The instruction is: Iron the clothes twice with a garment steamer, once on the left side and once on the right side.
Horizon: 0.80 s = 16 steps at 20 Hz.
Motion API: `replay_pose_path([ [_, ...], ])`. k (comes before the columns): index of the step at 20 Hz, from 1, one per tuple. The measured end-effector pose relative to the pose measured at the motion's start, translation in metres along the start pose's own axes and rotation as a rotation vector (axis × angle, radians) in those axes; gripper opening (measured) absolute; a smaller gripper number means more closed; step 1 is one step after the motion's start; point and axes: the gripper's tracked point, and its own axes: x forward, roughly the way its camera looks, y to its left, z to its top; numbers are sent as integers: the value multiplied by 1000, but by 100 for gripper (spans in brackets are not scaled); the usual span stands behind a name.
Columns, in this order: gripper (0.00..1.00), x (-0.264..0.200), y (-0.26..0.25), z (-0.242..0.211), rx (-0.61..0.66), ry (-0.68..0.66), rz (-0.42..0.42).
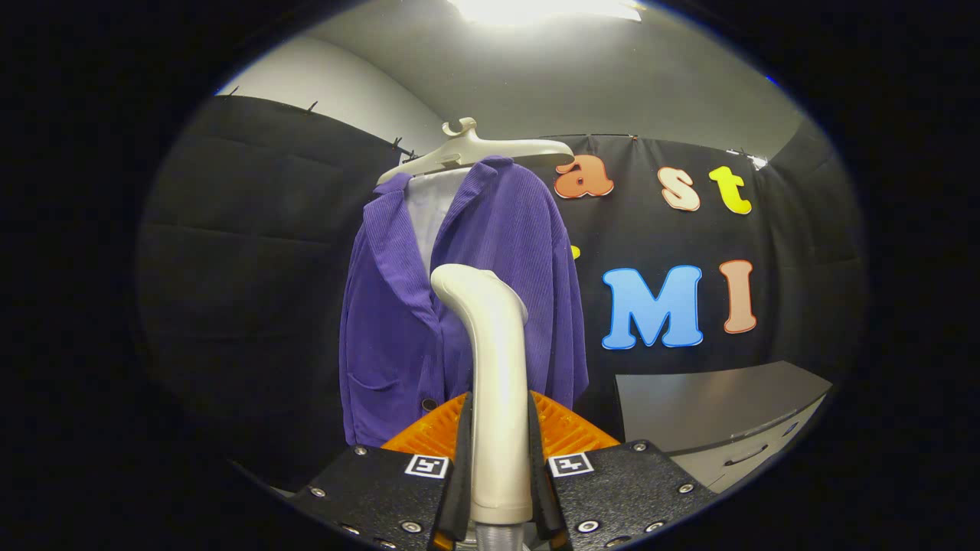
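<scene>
Steamer clamped upright, jacket hanging just ahead.

Your gripper (499,467) has both fingers pressed on the garment steamer (494,367) handle, holding it upright so its bent head faces forward, toward the cloth. Beyond the head, the purple jacket (398,321) hangs open on a pale hanger (467,153), so both front panels are reachable. A table (712,405) stands beside it, further back.

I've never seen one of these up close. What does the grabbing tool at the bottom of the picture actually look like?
The tool has two flat, upright fingers rising from chunky black blocks with a rough, grainy finish. Silver screw heads dot the blocks. Each block carries a small square black-and-white pattern marker near its inner corner. Ribbed orange parts sit just behind the fingers.
</scene>
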Motion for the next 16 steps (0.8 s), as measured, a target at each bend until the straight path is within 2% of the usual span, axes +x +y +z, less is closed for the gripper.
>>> replay_pose_path([
  [16, 33, -39, -3, -93, 0, 156, -1],
])
